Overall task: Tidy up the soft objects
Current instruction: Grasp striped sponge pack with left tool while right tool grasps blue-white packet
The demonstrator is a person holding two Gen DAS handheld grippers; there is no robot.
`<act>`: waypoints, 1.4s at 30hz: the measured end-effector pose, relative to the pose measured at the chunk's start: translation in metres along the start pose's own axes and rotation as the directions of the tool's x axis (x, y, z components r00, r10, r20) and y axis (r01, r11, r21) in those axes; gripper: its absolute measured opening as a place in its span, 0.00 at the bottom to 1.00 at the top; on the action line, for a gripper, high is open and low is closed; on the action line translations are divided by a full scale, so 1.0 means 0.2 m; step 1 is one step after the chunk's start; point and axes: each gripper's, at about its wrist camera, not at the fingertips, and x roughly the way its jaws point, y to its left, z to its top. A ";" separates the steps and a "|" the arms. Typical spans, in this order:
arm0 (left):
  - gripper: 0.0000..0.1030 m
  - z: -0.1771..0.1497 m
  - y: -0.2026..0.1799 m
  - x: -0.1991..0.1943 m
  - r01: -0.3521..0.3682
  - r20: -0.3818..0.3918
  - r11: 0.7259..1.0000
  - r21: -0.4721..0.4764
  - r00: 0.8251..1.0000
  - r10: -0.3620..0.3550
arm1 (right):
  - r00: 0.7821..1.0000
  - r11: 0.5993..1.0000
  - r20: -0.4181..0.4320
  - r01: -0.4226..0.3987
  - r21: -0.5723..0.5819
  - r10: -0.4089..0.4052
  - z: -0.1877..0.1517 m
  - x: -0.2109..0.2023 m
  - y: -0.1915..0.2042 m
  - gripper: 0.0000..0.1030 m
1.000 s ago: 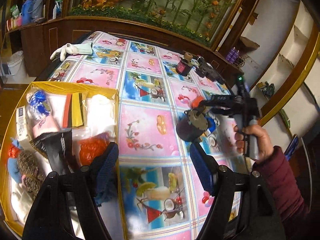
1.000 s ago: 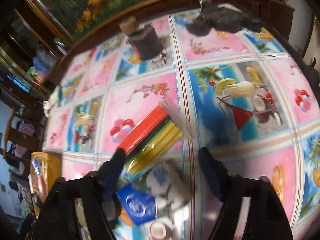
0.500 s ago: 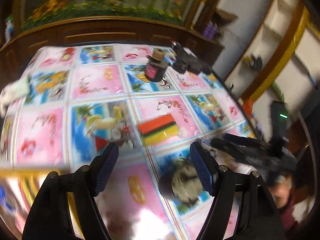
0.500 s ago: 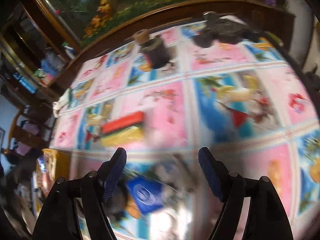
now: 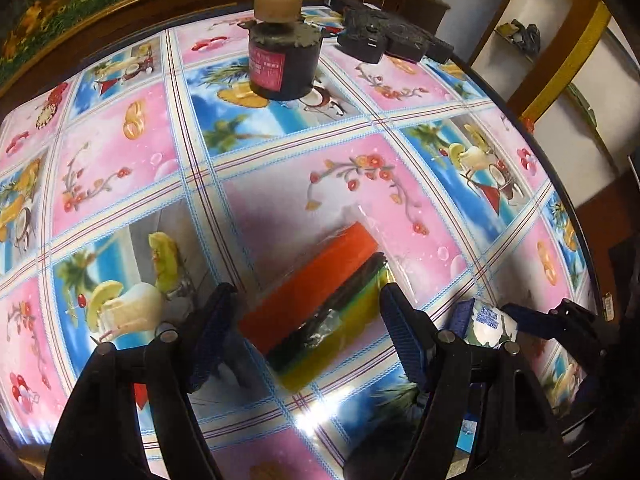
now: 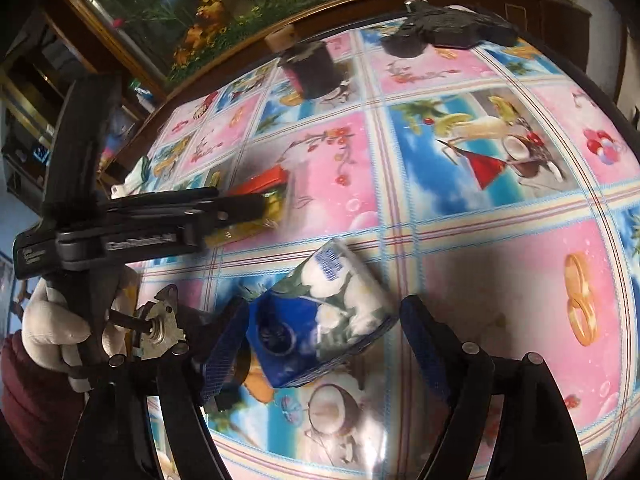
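Left view: left gripper [image 5: 306, 328] angled down over the sponge pack [image 5: 320, 300] (red, dark, yellow layers in clear wrap) on the desk [image 5: 280, 168], fingers apart, pack between them, probably not touched. Only the right view shows the gloved hand [image 6: 56, 332] on the left handle. Right gripper [image 6: 320, 348] tilts down over the tissue pack [image 6: 324, 312] lying on the desk; fingers opening, not pressing it. A second ago the left gripper hung over a yellow box; now it's by the sponges. Dark jar [image 5: 282, 52] upright at the far edge.
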 end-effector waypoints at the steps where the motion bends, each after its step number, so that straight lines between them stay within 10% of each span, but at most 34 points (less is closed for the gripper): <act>1: 0.71 0.00 0.00 0.00 0.000 -0.010 1.000 0.002 1.000 0.000 | 1.000 0.999 0.004 0.024 -0.027 -0.023 -0.01 0.00 0.03 0.76; 9: 0.55 -0.05 0.00 -0.04 0.013 -0.013 1.000 0.015 1.000 -0.013 | 0.996 0.994 0.062 0.073 -0.081 -0.068 -0.05 -0.01 0.07 0.46; 24: 0.26 -0.09 0.07 -0.20 0.053 0.076 0.996 -0.078 0.996 -0.047 | 0.997 1.000 0.079 -0.005 0.005 0.004 -0.10 -0.11 -0.08 0.38; 30: 0.29 -0.07 0.09 -0.21 0.067 0.112 0.994 -0.089 0.992 -0.056 | 0.997 1.000 0.081 -0.011 0.012 0.010 -0.10 -0.12 -0.09 0.38; 34: 0.64 -0.04 0.07 -0.18 0.013 0.119 0.998 -0.058 0.993 -0.006 | 0.997 0.999 0.076 -0.022 0.024 0.020 -0.09 -0.11 -0.10 0.40; 42: 0.65 -0.01 -0.09 0.02 -0.089 0.017 0.992 0.093 0.996 0.087 | 0.997 0.999 0.077 0.032 -0.038 -0.029 -0.11 -0.10 -0.01 0.52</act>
